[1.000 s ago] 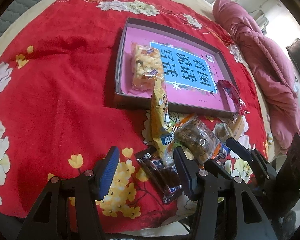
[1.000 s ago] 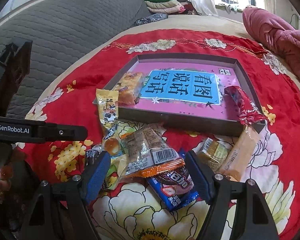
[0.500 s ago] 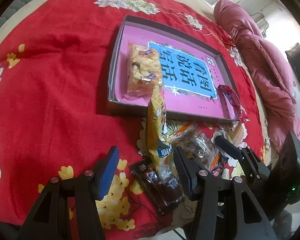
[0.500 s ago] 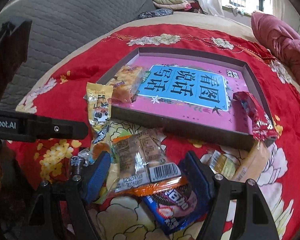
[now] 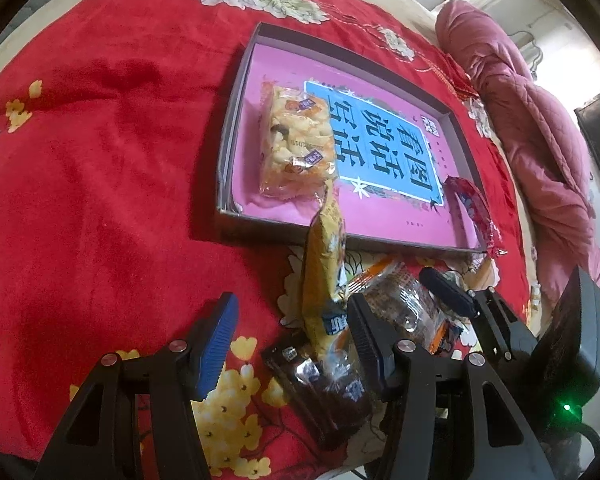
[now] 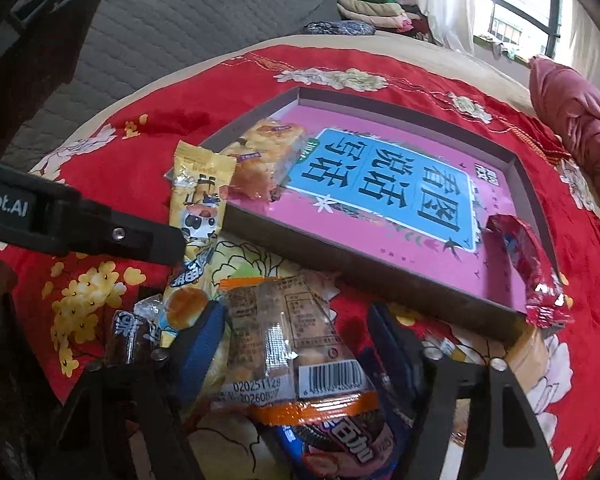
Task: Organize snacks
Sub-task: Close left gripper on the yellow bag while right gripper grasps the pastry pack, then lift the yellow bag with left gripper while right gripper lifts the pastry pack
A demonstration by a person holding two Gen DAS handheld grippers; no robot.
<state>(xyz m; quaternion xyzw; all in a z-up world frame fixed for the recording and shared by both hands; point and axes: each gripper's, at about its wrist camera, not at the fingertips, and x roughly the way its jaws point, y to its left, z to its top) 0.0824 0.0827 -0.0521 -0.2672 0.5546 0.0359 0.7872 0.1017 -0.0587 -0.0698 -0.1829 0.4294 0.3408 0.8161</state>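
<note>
A shallow box (image 5: 236, 120) (image 6: 380, 280) with a pink and blue printed floor lies on the red blanket. A yellow biscuit pack (image 5: 298, 142) (image 6: 266, 154) lies inside it. A pile of snacks lies in front of the box. My left gripper (image 5: 294, 334) is open, low over a tall yellow packet (image 5: 324, 276) (image 6: 198, 200) and a dark brown bar (image 5: 324, 384). My right gripper (image 6: 296, 344) is open, its jaws on either side of a clear orange-edged pack (image 6: 284, 340) (image 5: 404, 300). A blue cookie pack (image 6: 340, 444) lies under it.
A red wrapper (image 5: 474, 208) (image 6: 528, 268) rests over the box's near right corner. A tan pack (image 6: 528, 356) lies beside it. A pink quilt (image 5: 540, 132) is heaped at the right. A grey quilted sofa back (image 6: 180, 20) stands beyond the blanket.
Both grippers have moved forward and lower toward the snack pile. The right gripper's jaws now straddle the orange-edged pack. Nothing was picked up.
</note>
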